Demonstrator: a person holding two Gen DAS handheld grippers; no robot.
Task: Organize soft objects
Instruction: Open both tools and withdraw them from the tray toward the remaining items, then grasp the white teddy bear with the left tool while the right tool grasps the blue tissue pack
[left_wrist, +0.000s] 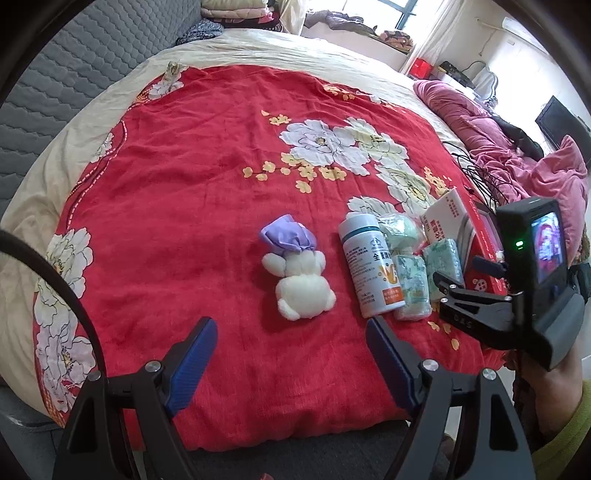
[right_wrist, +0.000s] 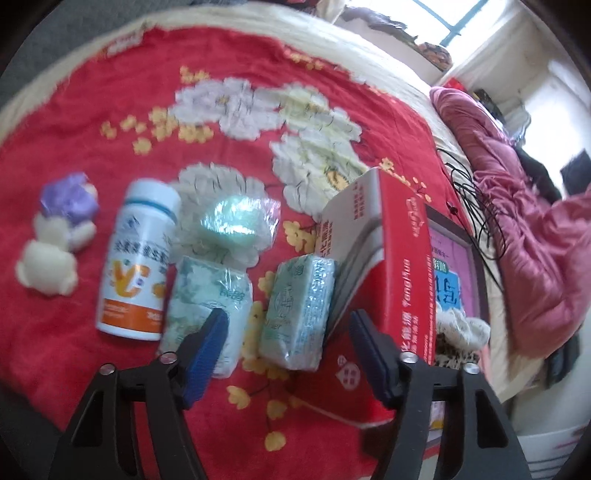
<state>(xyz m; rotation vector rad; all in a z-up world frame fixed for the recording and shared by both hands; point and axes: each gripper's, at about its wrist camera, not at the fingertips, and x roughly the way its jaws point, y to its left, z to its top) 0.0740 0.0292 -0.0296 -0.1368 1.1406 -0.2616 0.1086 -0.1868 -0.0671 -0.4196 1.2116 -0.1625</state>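
Observation:
A white plush toy with a purple hat (left_wrist: 295, 273) (right_wrist: 55, 240) lies on the red flowered blanket (left_wrist: 184, 206). Just short of it, my left gripper (left_wrist: 291, 323) is open and holds nothing. To the toy's right lie a white bottle (left_wrist: 371, 266) (right_wrist: 138, 258), two wrapped tissue packs (right_wrist: 207, 291) (right_wrist: 299, 302) and a green sponge in a clear bag (right_wrist: 236, 221). My right gripper (right_wrist: 288, 315) hangs open over the right-hand pack. Its fingers (right_wrist: 210, 332) stand on either side of the pack, apart from it. The right gripper (left_wrist: 461, 273) also shows in the left wrist view.
An open red box (right_wrist: 402, 266) stands against the right pack, with white knitted fabric (right_wrist: 461, 328) inside it. Black cables (right_wrist: 476, 206) and a pink quilt (right_wrist: 517, 229) lie to the right. A grey padded headboard (left_wrist: 55, 92) borders the bed on the left.

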